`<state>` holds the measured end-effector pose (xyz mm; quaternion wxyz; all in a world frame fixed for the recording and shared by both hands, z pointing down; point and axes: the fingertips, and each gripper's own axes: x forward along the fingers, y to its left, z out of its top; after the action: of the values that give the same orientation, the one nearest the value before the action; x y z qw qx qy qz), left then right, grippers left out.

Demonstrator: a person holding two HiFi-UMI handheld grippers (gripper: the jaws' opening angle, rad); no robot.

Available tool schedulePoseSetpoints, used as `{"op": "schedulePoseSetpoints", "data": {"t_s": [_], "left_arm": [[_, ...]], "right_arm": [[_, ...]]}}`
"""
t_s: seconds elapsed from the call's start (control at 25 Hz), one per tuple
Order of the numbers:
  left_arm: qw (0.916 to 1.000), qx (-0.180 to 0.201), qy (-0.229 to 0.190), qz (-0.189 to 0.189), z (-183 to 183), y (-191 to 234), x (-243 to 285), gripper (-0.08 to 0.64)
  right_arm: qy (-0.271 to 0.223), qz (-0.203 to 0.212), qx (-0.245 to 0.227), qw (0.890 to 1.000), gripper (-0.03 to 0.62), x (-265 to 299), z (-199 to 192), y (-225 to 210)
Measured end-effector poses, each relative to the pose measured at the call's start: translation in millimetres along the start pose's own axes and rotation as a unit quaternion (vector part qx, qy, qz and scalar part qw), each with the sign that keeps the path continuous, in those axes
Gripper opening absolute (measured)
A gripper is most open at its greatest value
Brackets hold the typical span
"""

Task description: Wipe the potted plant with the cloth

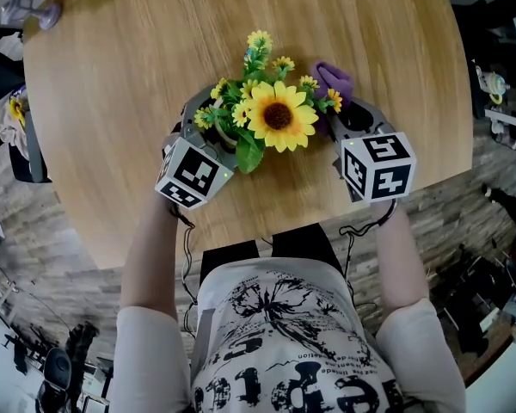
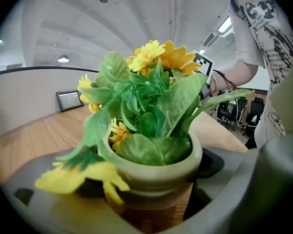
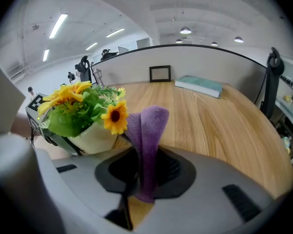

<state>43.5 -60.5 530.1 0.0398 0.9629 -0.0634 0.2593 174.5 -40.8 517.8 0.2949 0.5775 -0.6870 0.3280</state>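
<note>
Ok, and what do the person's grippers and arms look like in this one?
The left gripper and right gripper are smooth grey curved shells with black pads inside. Each carries a white cube printed with black square markers. Thin black cables trail back from both. The person wears a pale short-sleeved shirt with black print.

1. Potted plant [image 1: 267, 119]: on table [image 1: 112, 84], near its middle, pressed between the 2 jaws of left gripper [image 1: 211, 127].
2. Cloth [image 3: 149, 140]: pinched upright between the 2 jaws of right gripper [image 1: 344, 106], just right of the potted plant.
3. Both grippers: reaching in from the table's near edge, 1 on each side of the plant.
4. Book [image 3: 198, 85] and picture frame [image 3: 159, 73]: at the far edge, behind the plant; frame left of book in the right gripper view.
</note>
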Motion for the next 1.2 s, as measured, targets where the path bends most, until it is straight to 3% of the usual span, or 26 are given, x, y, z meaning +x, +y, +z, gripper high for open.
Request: {"op": "schedulePoseSetpoints", "data": {"t_s": [0.2,0.44,0.6,0.84,1.04,1.2], "left_arm": [[0.9998,-0.009,-0.005,0.017,3.9,0.5,-5.0,0.528],[0.9975,-0.031,-0.053,0.035,43.1,5.7,-23.0,0.528],[0.9967,-0.017,-0.059,0.052,61.1,11.0,-35.1,0.528],[0.9948,0.003,-0.074,0.071,120.8,13.3,-75.4,0.528],[0.9938,-0.014,-0.087,0.068,126.5,8.1,-77.4,0.528],[0.9919,-0.007,-0.097,0.082,160.4,20.9,-107.0,0.528]], "right_arm": [[0.004,0.003,-0.007,1.000,0.083,-3.3,-0.2,0.8],[0.003,0.006,-0.013,1.000,0.083,-10.8,2.2,0.0],[0.001,0.014,-0.013,1.000,0.083,-8.2,7.8,4.4],[-0.021,0.053,-0.042,0.997,0.082,-32.1,43.6,49.2],[-0.050,0.090,-0.059,0.993,0.083,-28.5,51.2,71.2],[-0.106,0.122,-0.096,0.982,0.082,-49.0,101.0,98.3]]}}
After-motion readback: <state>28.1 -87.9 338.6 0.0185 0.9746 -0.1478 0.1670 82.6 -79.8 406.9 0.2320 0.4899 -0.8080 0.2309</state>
